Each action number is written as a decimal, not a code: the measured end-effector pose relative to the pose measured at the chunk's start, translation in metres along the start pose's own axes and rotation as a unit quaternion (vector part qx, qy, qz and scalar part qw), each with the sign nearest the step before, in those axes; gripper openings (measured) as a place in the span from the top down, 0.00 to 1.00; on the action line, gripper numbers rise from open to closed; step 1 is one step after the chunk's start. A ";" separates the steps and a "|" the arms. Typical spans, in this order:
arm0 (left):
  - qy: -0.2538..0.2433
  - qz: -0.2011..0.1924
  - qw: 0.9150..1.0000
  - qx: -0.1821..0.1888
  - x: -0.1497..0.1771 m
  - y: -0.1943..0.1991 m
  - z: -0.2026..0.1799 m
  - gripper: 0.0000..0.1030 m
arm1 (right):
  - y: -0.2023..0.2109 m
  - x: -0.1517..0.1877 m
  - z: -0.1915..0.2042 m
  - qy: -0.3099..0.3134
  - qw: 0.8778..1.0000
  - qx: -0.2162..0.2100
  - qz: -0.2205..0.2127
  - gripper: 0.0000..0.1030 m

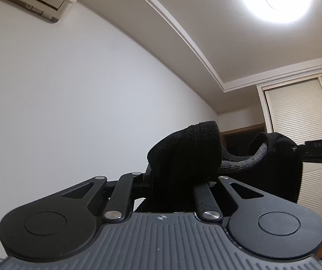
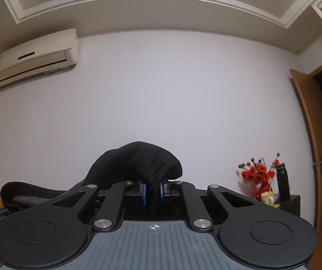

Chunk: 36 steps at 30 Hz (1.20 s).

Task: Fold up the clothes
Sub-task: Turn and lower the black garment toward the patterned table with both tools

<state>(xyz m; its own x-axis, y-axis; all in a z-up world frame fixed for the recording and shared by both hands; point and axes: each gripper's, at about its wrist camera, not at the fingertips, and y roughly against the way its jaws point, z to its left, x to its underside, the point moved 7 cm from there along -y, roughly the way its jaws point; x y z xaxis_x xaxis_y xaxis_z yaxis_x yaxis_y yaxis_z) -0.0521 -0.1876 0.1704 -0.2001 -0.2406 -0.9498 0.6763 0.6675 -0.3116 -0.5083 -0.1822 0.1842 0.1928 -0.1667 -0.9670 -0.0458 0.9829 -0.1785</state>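
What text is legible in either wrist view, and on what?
"DAS", faint, on the right gripper body as seen from the left wrist; letters uncertain.
Stickers on the air conditioner: too small and blurred to read.
Crosshair mark on each gripper's grey plate: a symbol, no words.
Black garment: no label visible.

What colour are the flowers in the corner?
The flowers are red-orange, seen best in the right wrist view.

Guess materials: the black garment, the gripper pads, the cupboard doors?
Black garment: looks like thick knit, fuzzy matte loops, with a grey ribbed band. Pads of the right hand-held gripper: blue, probably rubber or plastic, clamped on the cloth. Cupboard doors: white slatted louvres, painted wood or laminate; cannot tell which.
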 end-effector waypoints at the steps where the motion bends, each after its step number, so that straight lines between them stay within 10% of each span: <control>1: -0.004 -0.005 1.000 -0.001 -0.003 -0.005 -0.002 0.88 | -0.006 -0.003 -0.001 0.003 1.000 -0.004 -0.002 0.91; 9: -0.026 -0.020 0.999 -0.018 -0.014 -0.052 -0.015 0.87 | -0.063 -0.026 -0.012 0.042 0.999 -0.028 0.016 0.90; 22: -0.039 0.160 0.970 -0.177 0.178 -0.307 0.027 0.87 | -0.334 0.099 -0.189 0.012 0.990 -0.091 0.110 0.89; 28: -0.083 0.289 0.915 -0.268 0.341 -0.435 0.059 0.87 | -0.494 0.238 -0.294 0.012 0.975 -0.042 0.217 0.89; 36: -0.024 0.473 0.831 -0.291 0.530 -0.488 0.094 0.87 | -0.607 0.448 -0.343 0.018 0.920 -0.003 0.391 0.89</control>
<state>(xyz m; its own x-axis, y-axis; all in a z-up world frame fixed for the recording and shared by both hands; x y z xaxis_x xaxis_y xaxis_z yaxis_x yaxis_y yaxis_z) -0.4211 -0.7071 -0.1782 0.2647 0.5673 -0.7798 0.0551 0.7984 0.5996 -0.7304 -0.8803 -0.2031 0.0666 0.5893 -0.8052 -0.1629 0.8026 0.5739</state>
